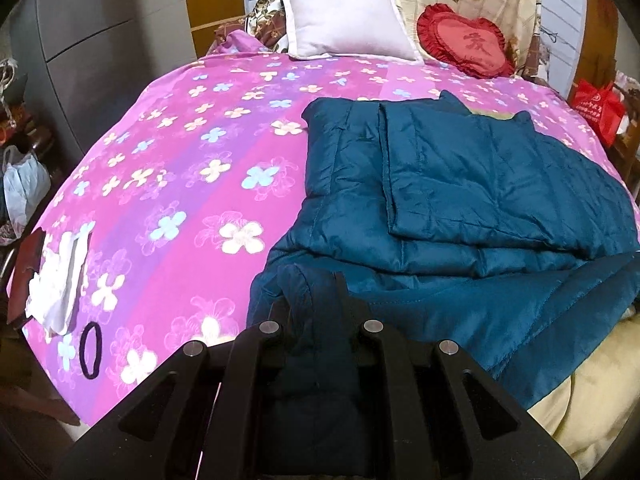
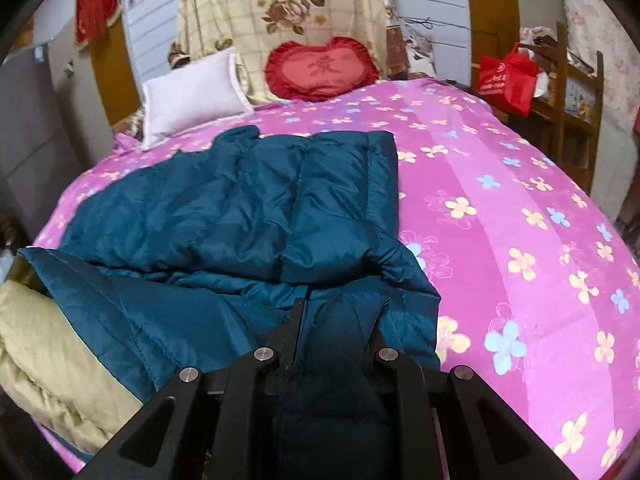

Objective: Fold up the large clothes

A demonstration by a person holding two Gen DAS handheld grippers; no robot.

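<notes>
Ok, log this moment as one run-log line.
left gripper: shut on teal quilted jacket | right gripper: shut on jacket's near edge | jacket partly folded on pink floral bedspread

heart cushion (image 2: 320,70) bears a blurred, unreadable character.

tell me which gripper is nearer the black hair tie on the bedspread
Left. The left gripper, shut on the teal jacket, has the black hair tie just to its left. The right gripper grips the jacket's far corner; no tie shows there.
</notes>
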